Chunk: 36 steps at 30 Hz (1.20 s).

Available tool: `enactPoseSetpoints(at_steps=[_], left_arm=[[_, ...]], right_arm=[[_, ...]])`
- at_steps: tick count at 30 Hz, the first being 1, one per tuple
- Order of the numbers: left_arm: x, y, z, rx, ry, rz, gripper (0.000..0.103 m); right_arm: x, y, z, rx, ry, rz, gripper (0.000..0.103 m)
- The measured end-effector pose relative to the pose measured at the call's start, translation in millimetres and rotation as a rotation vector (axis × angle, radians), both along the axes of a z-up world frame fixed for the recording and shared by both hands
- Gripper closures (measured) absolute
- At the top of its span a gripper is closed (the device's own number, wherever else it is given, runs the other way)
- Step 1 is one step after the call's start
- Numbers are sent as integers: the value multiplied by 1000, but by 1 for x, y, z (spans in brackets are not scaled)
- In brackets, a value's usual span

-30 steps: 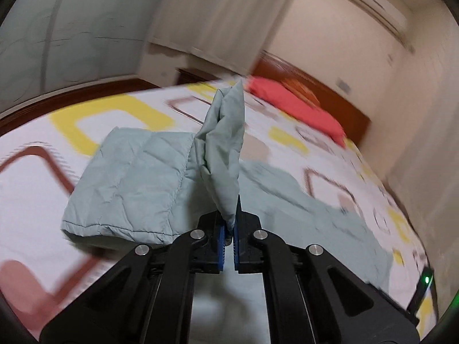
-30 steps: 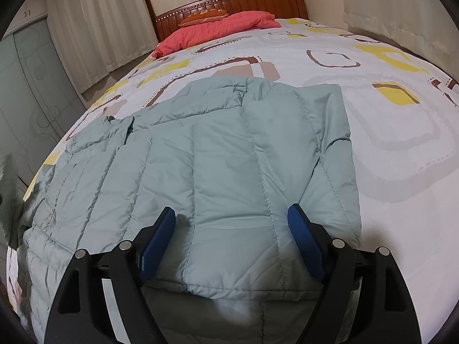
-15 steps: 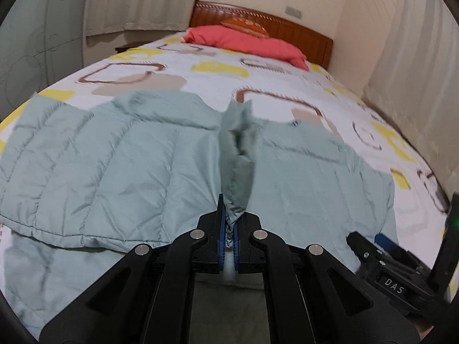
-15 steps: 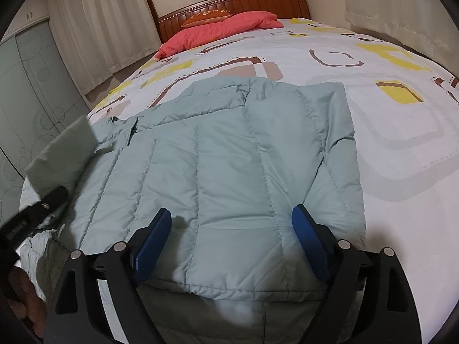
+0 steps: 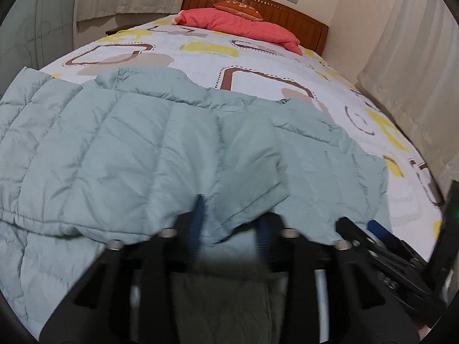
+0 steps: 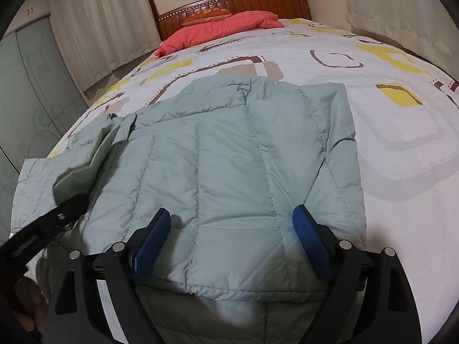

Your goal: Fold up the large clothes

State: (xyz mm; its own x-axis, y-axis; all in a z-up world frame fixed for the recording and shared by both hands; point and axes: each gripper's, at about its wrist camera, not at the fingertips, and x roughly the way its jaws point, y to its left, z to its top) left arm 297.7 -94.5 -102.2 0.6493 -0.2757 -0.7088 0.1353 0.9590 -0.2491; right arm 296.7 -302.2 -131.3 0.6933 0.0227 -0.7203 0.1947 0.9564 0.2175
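A pale green quilted jacket (image 5: 160, 149) lies on the bed; it also shows in the right wrist view (image 6: 235, 172). Its sleeve (image 5: 246, 177) drapes over my left gripper (image 5: 229, 223), whose blue pads stand apart, blurred, with the cloth lying across them. In the right wrist view that sleeve (image 6: 83, 169) hangs over the left gripper at the left edge. My right gripper (image 6: 229, 238) is open wide and empty, its fingers (image 6: 152, 240) resting at the folded jacket's near edge.
The bed (image 6: 401, 154) has a white cover with yellow and brown shapes. A red pillow (image 6: 218, 28) and wooden headboard (image 6: 258, 0) are at the far end. Curtains (image 5: 416, 57) hang on the right, a wardrobe (image 6: 25, 91) on the left.
My left gripper has opened and the sleeve it pinched now lies loose over its fingers, laid across the jacket. The right gripper has barely moved.
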Motion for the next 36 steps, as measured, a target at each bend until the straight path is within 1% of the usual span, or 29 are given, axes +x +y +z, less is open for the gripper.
enactPoseSetpoints(at_steps=[1,3,5,7,10,14,17,19,20,23,27,28,30,33,34,35,36], left_arm=[[-5,4,3,-9,1,0,53],[-13,10,7,-22,3,-2,52],[-22,21,13,-47,7,-3,46],[-32,35,18,-70,5,7,43],[-44,56,26,-79,0,27,39],[-60,106,36,-107,-25,116,37],[-66,147,38,-97,-48,210,35],[-65,177,36,-69,-52,287,35],[-65,186,35,-66,-47,312,35],[-61,228,30,-86,-39,422,35],[-55,255,22,-72,-25,479,35],[-53,259,21,-68,-22,483,35],[-50,266,17,-68,-13,490,35],[-48,270,13,-77,-3,493,35],[-47,272,12,-78,-1,493,35],[-46,271,11,-81,2,490,35],[-46,271,10,-82,2,487,35]], right_arm=[[0,1,0,-6,3,-1,17],[2,2,0,-18,10,-2,17],[3,4,1,-29,17,-2,17],[4,4,1,-38,23,-4,17],[5,6,3,-57,33,-6,17],[3,10,12,-72,42,-19,17],[-5,21,30,-1,4,-23,17],[-6,33,39,27,-16,0,17],[-4,45,45,37,-24,25,17],[5,73,51,52,-22,86,17],[25,108,44,82,8,138,19],[30,114,41,90,16,143,22],[41,125,34,111,46,155,42],[49,133,23,131,78,157,58],[50,135,22,137,80,159,71],[50,136,21,140,79,164,77],[49,137,23,139,72,172,86]])
